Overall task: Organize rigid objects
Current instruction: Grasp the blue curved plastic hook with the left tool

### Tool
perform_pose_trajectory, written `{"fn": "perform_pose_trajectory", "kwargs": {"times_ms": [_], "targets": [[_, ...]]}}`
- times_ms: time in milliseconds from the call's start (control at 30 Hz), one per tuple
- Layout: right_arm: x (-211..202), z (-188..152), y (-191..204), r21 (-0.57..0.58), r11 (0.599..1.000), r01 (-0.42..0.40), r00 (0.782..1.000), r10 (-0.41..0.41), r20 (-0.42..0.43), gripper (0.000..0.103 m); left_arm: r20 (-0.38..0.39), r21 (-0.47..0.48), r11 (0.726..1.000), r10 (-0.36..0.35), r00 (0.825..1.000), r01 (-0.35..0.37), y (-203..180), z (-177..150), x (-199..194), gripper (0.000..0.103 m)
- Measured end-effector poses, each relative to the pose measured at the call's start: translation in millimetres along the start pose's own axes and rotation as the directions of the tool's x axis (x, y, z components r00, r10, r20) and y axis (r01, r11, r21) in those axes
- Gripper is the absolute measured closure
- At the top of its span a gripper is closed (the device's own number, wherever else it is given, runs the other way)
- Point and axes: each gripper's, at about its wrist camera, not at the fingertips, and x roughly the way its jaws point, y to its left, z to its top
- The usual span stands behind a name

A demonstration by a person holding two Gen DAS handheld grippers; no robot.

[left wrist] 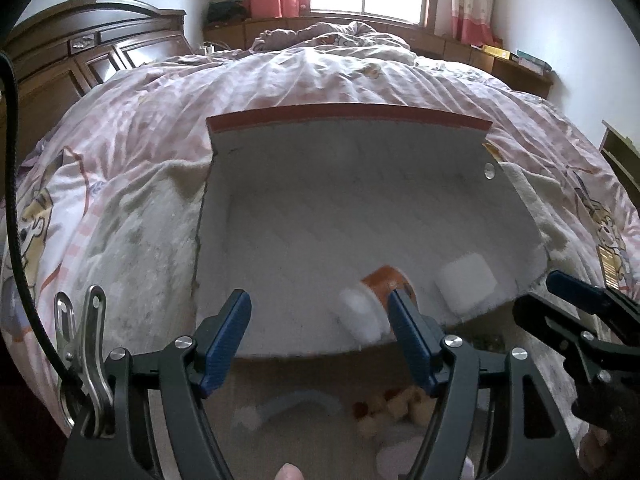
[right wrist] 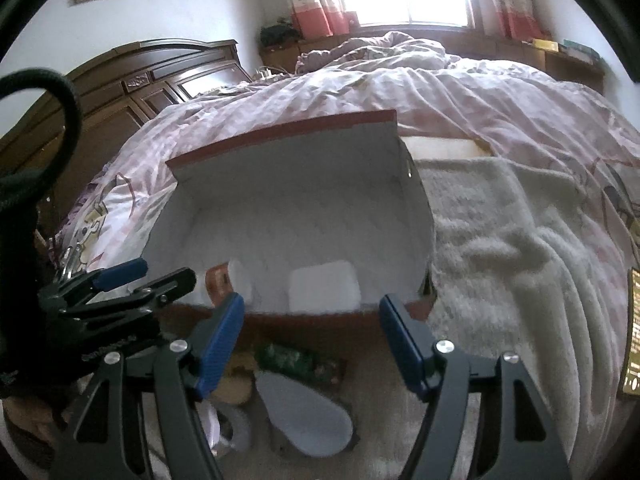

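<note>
No legible text found. Print on the dark tag (right wrist: 632, 340) at the bed's edge is too blurred. Marking on the left gripper (right wrist: 120, 280) body is unreadable.

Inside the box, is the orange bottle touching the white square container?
Apart. The left wrist view shows bare box floor between the orange bottle and the white square container; the right wrist view shows the same gap.

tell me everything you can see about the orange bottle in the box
The orange bottle lies on its side on the white floor of the open box, near the front wall. It looks like rigid plastic with a white cap. A white square container lies beside it, apart. Neither gripper touches it.
</note>
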Motion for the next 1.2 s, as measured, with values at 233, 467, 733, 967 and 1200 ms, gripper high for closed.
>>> {"fn": "perform_pose_trajectory", "kwargs": {"times_ms": [233,467,733,967,1200], "targets": [[-11,-20,1,0.008,1.000,0.001,1.000,-0.001,-0.008,0.029,0.013,-0.005,1.000,0.000,1.000,0.000,7,-26,-21,0.031],[-14,-43,0,0.017,1.000,0.000,0.999,0.000,-0.039,0.029,-0.017,-0.034,0.999,0.003,1.000,-0.004,17,-51,-20,0.031],[-9,-64,-7,0.032,0.999,0.010,0.997,-0.007,-0.083,0.029,-0.064,-0.135,0.991,0.009,0.998,-0.018,25,-67,-2,0.031],[-2,-71,-12,0.039,0.999,0.008,0.995,-0.004,-0.097,0.029,-0.051,-0.181,0.983,0.025,0.998,-0.034,28,-66,7,0.030],[2,-73,-13,0.038,0.999,0.001,0.994,0.003,-0.108,0.029,-0.054,-0.196,0.979,0.037,0.998,-0.047,27,-69,19,0.030]]}}
